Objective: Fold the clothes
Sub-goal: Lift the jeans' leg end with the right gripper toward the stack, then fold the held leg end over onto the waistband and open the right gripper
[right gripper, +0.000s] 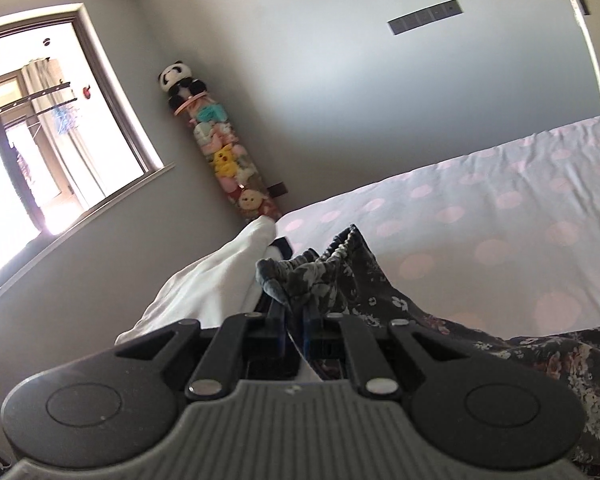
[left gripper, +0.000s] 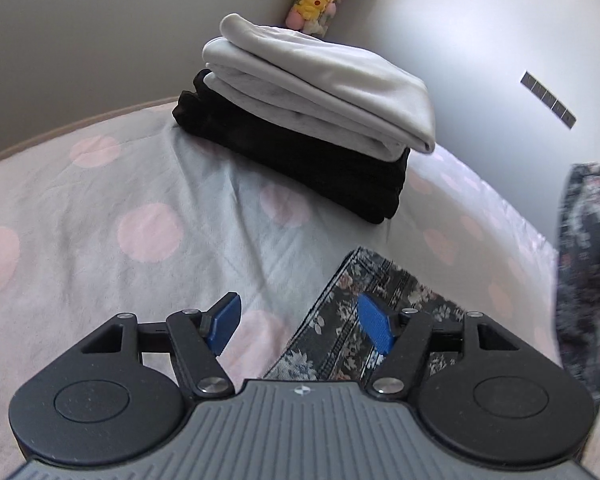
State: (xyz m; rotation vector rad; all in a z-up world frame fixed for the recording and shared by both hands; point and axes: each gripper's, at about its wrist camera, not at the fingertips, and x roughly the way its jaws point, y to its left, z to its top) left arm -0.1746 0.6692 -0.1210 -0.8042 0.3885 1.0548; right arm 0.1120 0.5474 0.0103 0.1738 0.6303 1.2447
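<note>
Nearest in the left wrist view: the left gripper (left gripper: 300, 326) hangs over the bed sheet (left gripper: 100, 208), jaws spread wide, nothing pinched. Its right blue pad (left gripper: 374, 326) sits over the floral garment (left gripper: 340, 332); whether it touches the cloth I can't tell. The other pad is above bare sheet. That dark floral piece (elastic waist, so prob. pants or a skirt) lies flat on the sheet just in front of the gripper, w/ another part of it hanging lifted at the right edge of the view.

Right wrist view: the right gripper (right gripper: 294, 312) has its jaws pressed together, pinching the gathered waistband (right gripper: 320, 264) of the floral garment, raised off the sheet; the rest trails down to the right onto the bed.

Beyond the floral garment, toward the room corner: a stack of folded clothes (left gripper: 300, 132), white and light grey pieces on top of black ones, resting on the sheet. Behind the stack, in the corner, a tall clear tube of plush toys (right gripper: 228, 160), panda on top.

Progress, as I judge it: several items done and stacked; the floral one is mid-handling, not yet folded. Left: lay it out, fold, add to the stack. No other loose clothes in view.
</note>
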